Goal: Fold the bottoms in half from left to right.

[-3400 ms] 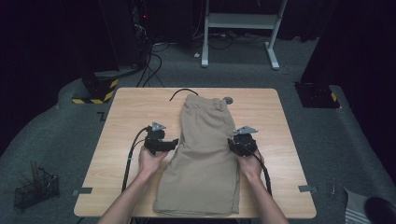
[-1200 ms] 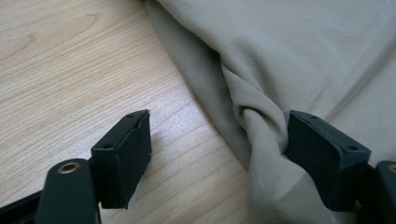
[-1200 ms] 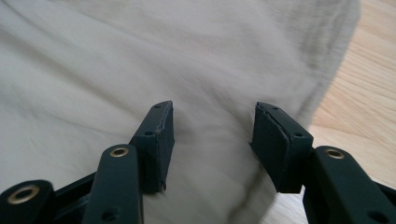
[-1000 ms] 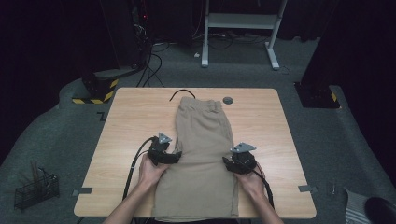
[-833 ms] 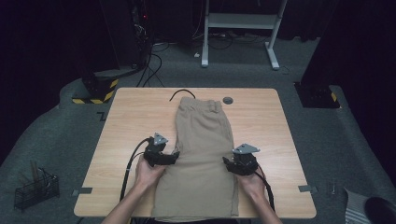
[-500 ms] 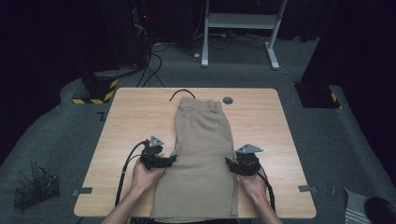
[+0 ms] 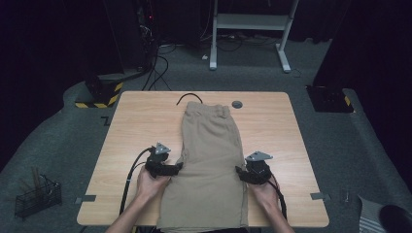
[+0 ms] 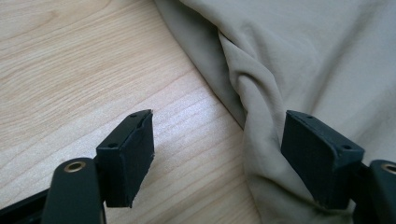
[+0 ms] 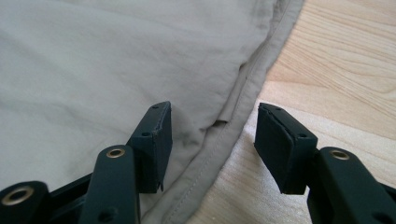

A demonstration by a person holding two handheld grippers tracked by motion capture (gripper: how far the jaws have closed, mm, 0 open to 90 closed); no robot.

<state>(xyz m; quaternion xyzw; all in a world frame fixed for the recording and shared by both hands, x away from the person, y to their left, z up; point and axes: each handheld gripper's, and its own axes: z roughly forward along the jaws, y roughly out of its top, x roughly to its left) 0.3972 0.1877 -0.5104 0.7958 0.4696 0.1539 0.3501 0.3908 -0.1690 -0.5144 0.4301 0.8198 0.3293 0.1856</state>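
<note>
Folded khaki trousers (image 7: 210, 155) lie lengthwise down the middle of the wooden table (image 7: 136, 116), waistband at the far end. My left gripper (image 7: 178, 168) sits at the trousers' left edge, jaws open and straddling a wrinkled fold of the cloth (image 8: 252, 93); one jaw is over bare wood, the other over fabric. My right gripper (image 7: 239, 171) is at the right edge, open, with the seamed hem (image 9: 233, 135) lying between its jaws, pads not pressing on it.
A black cable (image 7: 187, 97) and a round grey grommet (image 7: 237, 104) lie near the table's far edge. A wire basket (image 7: 36, 196) stands on the floor at left, a white desk frame (image 7: 250, 29) beyond the table.
Both hands have slid back toward the near edge along the trousers' sides, and the trouser leg now lies narrower and straighter than before.
</note>
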